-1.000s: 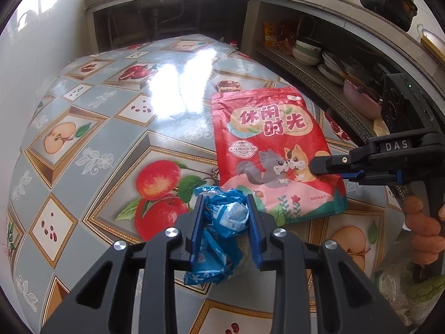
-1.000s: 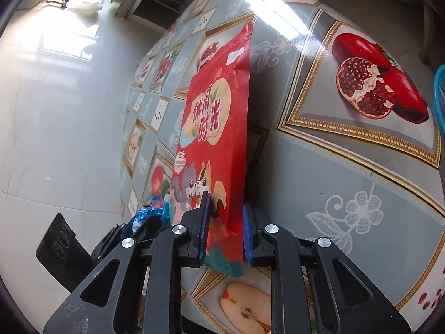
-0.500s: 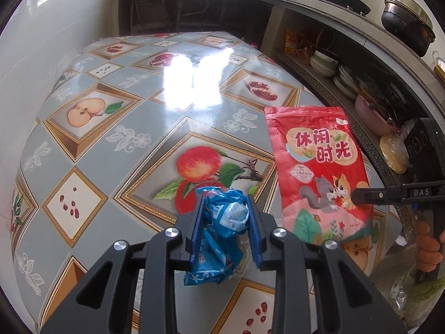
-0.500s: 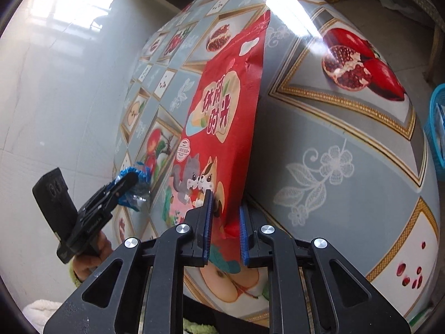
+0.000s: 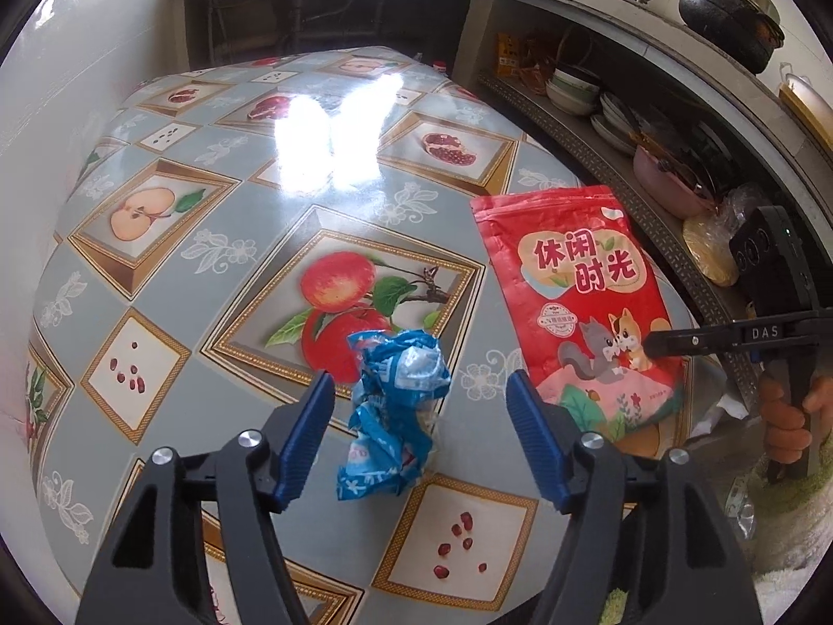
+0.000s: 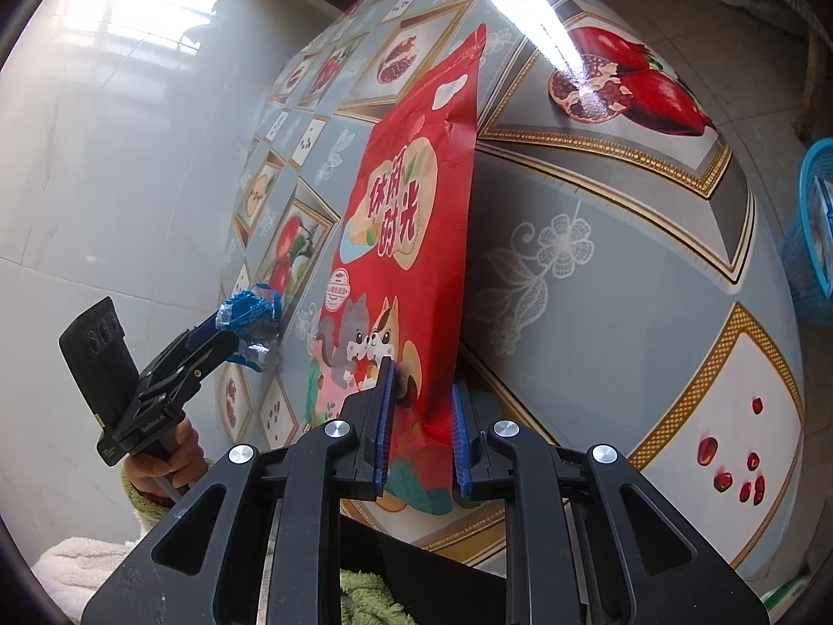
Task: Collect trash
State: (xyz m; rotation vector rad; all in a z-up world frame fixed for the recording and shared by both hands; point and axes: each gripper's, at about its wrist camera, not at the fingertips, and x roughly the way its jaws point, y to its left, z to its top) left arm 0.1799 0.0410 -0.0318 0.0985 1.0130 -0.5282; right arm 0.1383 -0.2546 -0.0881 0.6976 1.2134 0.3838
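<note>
So the left gripper [image 5: 420, 440] has just been opening its jaws, and they now stand wide with the crumpled blue wrapper [image 5: 395, 411] sitting between them, neither blue pad touching it in the left wrist view. From the right wrist view the wrapper [image 6: 252, 325] looks like it's right at the tip of one finger, so I can't tell for sure if it's fully clear there. It's over the table [image 5: 218, 166], just in front of the printed apples (that glossy fruit-print tablecloth covers the whole top).

The right gripper [image 6: 420, 435] is clamped narrow on the bottom corner of the red snack bag [image 6: 411, 239], pads pressing both sides, and the bag stands up on edge above the tablecloth [image 6: 598, 271]. In the left view the bag [image 5: 583, 302] hangs near the table's right edge, just right of the wrapper. Behind it there's a shelf with stacked bowls [image 5: 572, 91], and a blue basket [image 6: 812, 229] is off to the side.
</note>
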